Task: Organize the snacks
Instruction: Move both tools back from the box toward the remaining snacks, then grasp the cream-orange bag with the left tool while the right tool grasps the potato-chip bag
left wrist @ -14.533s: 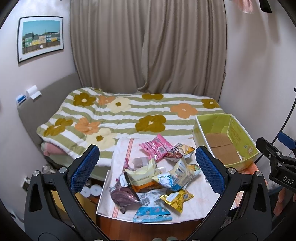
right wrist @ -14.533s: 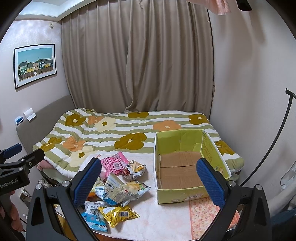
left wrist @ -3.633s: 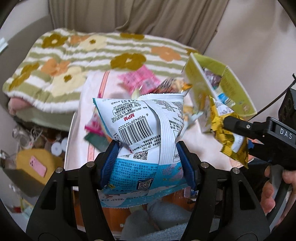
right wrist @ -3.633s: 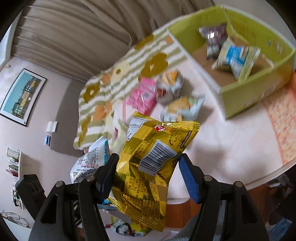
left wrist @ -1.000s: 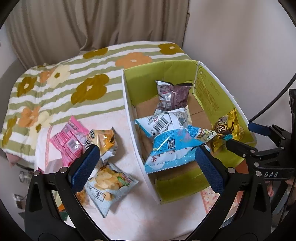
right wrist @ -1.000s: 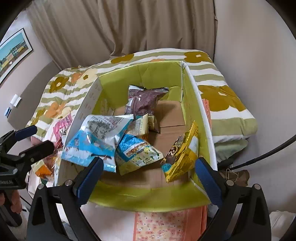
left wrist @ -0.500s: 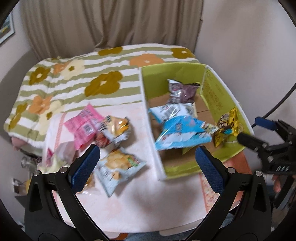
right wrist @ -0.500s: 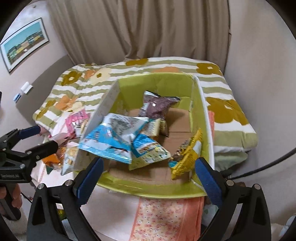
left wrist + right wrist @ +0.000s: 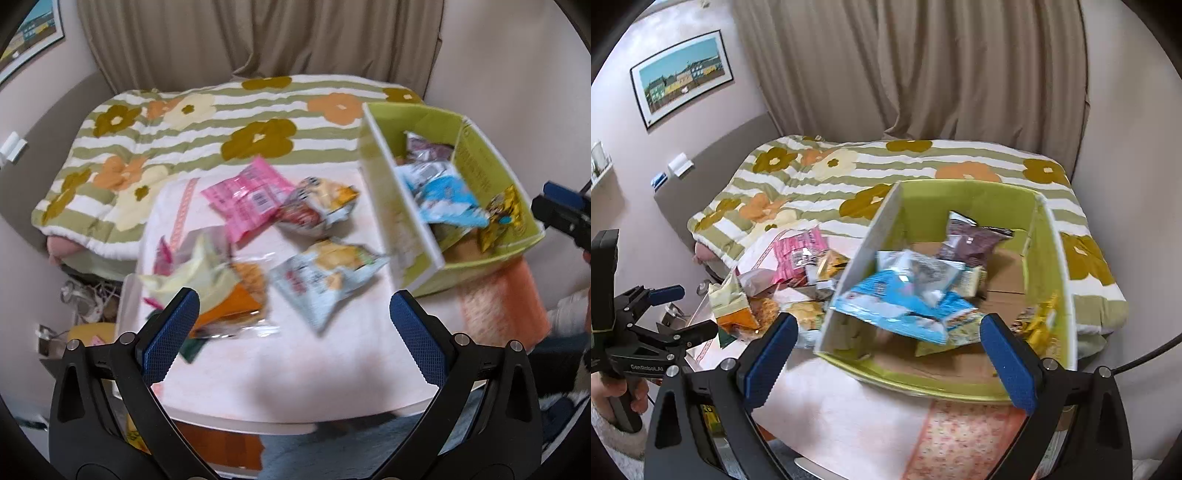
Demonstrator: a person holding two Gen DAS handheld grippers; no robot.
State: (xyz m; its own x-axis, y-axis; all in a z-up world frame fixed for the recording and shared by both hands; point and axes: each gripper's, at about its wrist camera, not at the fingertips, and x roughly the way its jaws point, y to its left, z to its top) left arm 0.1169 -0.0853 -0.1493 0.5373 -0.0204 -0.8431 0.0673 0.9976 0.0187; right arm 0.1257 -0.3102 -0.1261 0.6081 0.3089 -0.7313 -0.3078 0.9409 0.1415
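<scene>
The green cardboard box stands at the table's right side and holds several snack bags: a blue-white bag, a purple bag and a yellow bag. Loose bags lie on the table left of it: a pink pack, a pale blue chip bag, an orange-silver bag and a cream bag over an orange one. My left gripper is open and empty above the table's front. My right gripper is open and empty in front of the box.
The table has a pale cloth with an orange floral mat at its right front. A bed with a flowered striped quilt lies behind. Curtains hang at the back. Clutter lies on the floor at left.
Both grippers have pulled back from the box and swung left, so the loose bags on the table are more in view. The snacks have not moved.
</scene>
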